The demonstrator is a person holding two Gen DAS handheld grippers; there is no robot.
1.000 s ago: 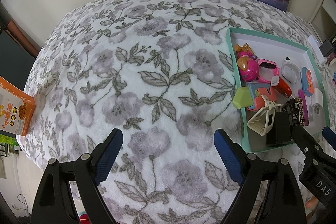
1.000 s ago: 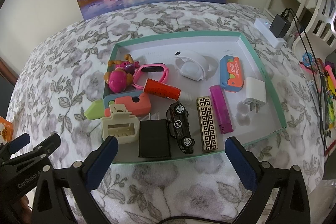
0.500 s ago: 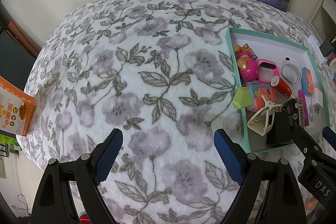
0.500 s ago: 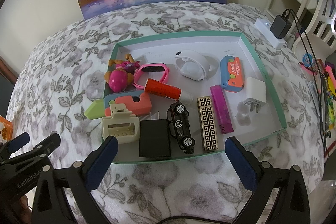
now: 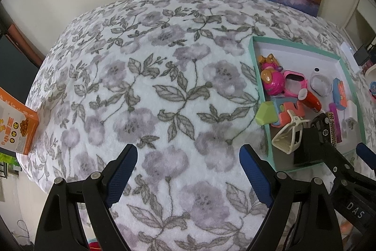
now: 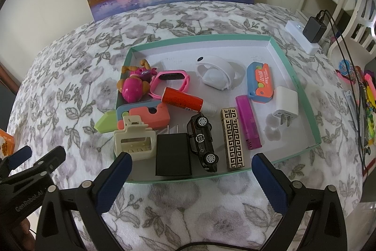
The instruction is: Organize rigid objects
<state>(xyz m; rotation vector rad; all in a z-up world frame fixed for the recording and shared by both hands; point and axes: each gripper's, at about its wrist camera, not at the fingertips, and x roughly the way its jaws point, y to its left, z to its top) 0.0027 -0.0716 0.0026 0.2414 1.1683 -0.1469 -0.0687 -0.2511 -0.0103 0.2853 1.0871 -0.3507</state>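
1. The floral blanket fills my left wrist view; nothing of the task lies on its bare stretch, only an orange carton hanging off the edge at 9 o'clock.
2. The teal tray sits in the middle of my right wrist view and at 3 o'clock in the left one. All the small hard items I can see are inside it.
3. My right gripper hovers just short of the tray's near rim, tongs wide and empty. My left gripper hangs over bare blanket, also wide and empty.
4. Stage, as I judge it: this fits either a tray waiting to be sorted out or one just filled. I cannot settle which, so I call no move.
5. Items, larger first: a white wristband at 12 o'clock; a salmon-and-blue toy at 9 o'clock, its green tip poking over the left rim; a cream hair clip overlapping it; a black charger at 6 o'clock.
6. Smaller: a black toy car touching the charger, a patterned lighter, a purple lighter, a white plug at 3 o'clock.
7. They lie loosely, some overlapping, not in rows.
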